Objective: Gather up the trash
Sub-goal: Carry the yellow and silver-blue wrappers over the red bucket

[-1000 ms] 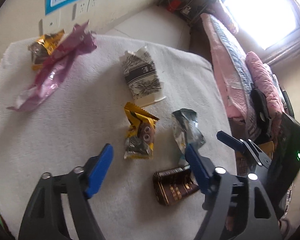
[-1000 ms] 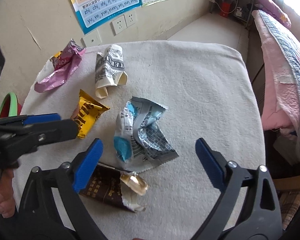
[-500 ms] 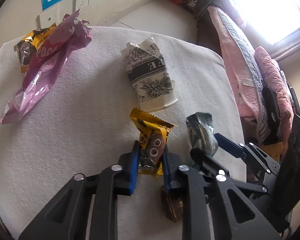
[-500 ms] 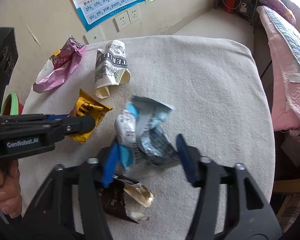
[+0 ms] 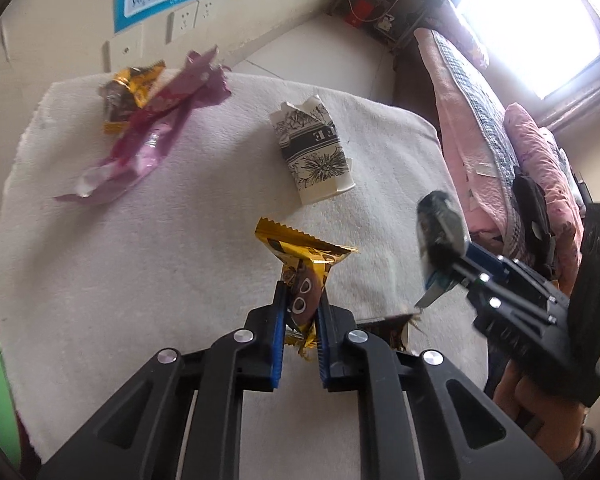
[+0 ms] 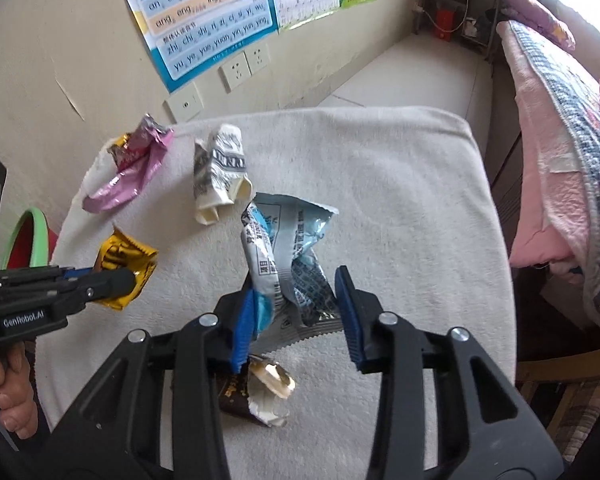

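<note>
The left gripper [image 5: 300,312] is closed on a gold wrapper [image 5: 304,264], holding it above the white-covered tabletop [image 5: 140,260]. The right gripper [image 6: 296,312] clamps a crumpled silver-blue wrapper [image 6: 284,248], also lifted off the tabletop, though its fingers stand fairly wide apart. On the tabletop lie a crushed paper cup [image 5: 316,156], a pink wrapper [image 5: 152,136] overlapping another gold one [image 5: 128,88] at the far corner, and a brown wrapper [image 6: 256,392] just below the right gripper.
</note>
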A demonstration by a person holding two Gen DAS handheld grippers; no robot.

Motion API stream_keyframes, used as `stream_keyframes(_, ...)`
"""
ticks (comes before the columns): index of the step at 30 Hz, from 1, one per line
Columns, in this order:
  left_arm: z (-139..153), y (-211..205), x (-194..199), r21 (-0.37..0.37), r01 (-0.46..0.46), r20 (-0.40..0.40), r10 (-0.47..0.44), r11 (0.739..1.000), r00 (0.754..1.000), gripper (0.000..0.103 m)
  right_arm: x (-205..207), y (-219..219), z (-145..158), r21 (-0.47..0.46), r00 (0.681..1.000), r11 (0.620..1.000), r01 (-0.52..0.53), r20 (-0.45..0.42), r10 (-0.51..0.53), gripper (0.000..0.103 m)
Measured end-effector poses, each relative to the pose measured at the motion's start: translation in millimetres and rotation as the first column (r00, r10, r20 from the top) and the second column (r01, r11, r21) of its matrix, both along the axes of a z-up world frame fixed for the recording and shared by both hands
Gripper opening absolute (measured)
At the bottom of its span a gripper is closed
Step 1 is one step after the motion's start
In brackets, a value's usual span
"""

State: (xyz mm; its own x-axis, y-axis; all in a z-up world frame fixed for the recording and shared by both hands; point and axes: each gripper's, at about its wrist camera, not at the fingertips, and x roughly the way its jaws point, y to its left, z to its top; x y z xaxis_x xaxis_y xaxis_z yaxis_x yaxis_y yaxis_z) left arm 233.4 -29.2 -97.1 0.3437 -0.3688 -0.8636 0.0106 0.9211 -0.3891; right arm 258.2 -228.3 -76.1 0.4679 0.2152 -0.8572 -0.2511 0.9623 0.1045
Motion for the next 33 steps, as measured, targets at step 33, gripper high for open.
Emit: stream_keyframes(33,65,150,-121,0.08,-0.212,0.134,0.201,0.974,0.97,0.011,-89,152,54,0.02,0.969,0.972,-0.235,0.077,0.233,0.037)
